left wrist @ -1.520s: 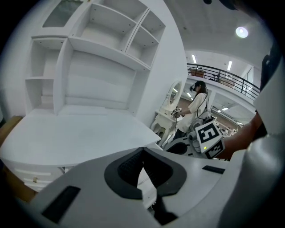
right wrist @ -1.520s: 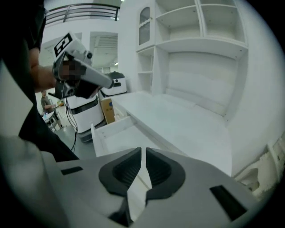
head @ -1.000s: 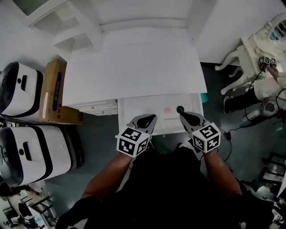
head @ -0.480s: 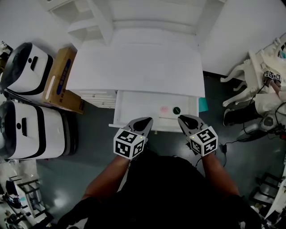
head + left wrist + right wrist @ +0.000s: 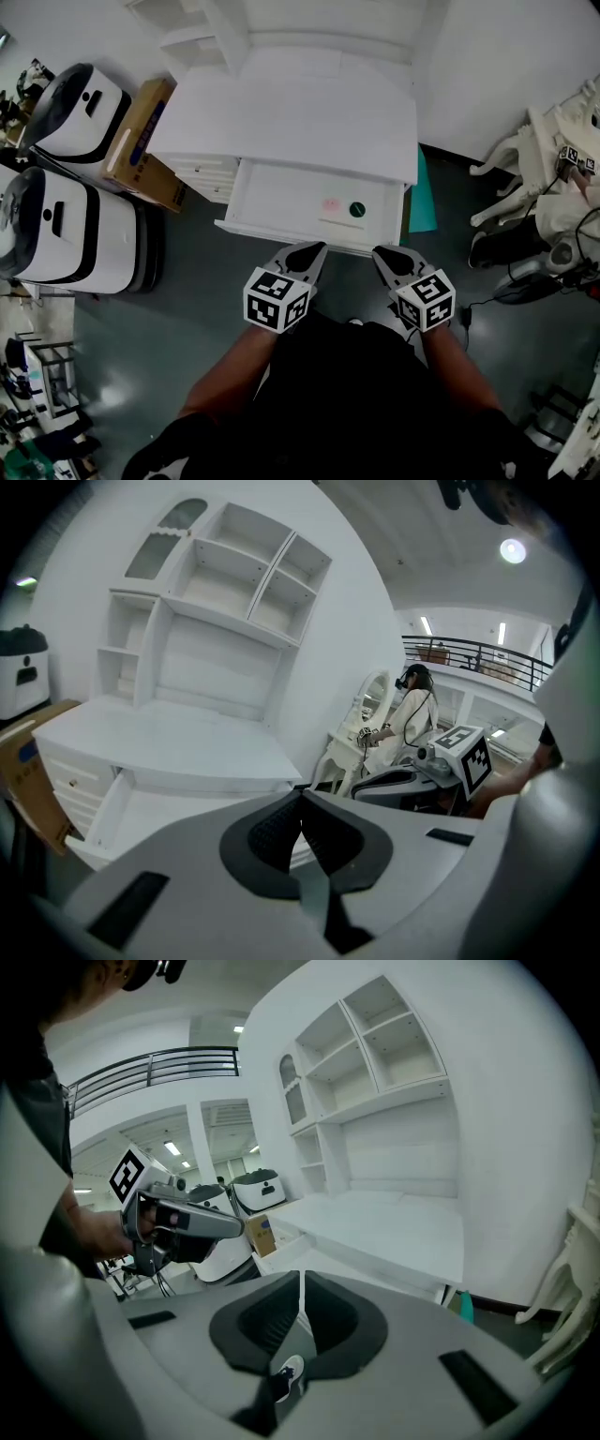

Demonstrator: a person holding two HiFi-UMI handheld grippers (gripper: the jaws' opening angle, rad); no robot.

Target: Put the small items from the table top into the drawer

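Note:
The white desk (image 5: pixel 300 117) has its drawer (image 5: pixel 281 192) pulled out. Inside the drawer lie a small pink item (image 5: pixel 330 203) and a dark green round item (image 5: pixel 357 210). The desk top shows bare white in all views. My left gripper (image 5: pixel 306 251) and right gripper (image 5: pixel 386 256) hover side by side just in front of the drawer's front edge, over the grey floor. Both are shut with nothing between the pads. In the left gripper view the left gripper (image 5: pixel 300 801) points at the desk (image 5: pixel 159 738). In the right gripper view the jaws of the right gripper (image 5: pixel 301 1288) meet.
Two white-and-black machines (image 5: pixel 61 234) and a cardboard box (image 5: pixel 141 141) stand left of the desk. A teal object (image 5: pixel 419 202) leans at its right side. A white chair (image 5: pixel 530 159) and another person (image 5: pixel 572 187) are at far right. Shelves (image 5: pixel 225 583) rise behind the desk.
Both grippers have drawn back from over the drawer to the floor side of its front edge, and the head view has pulled away from the desk. The two items stay in the drawer.

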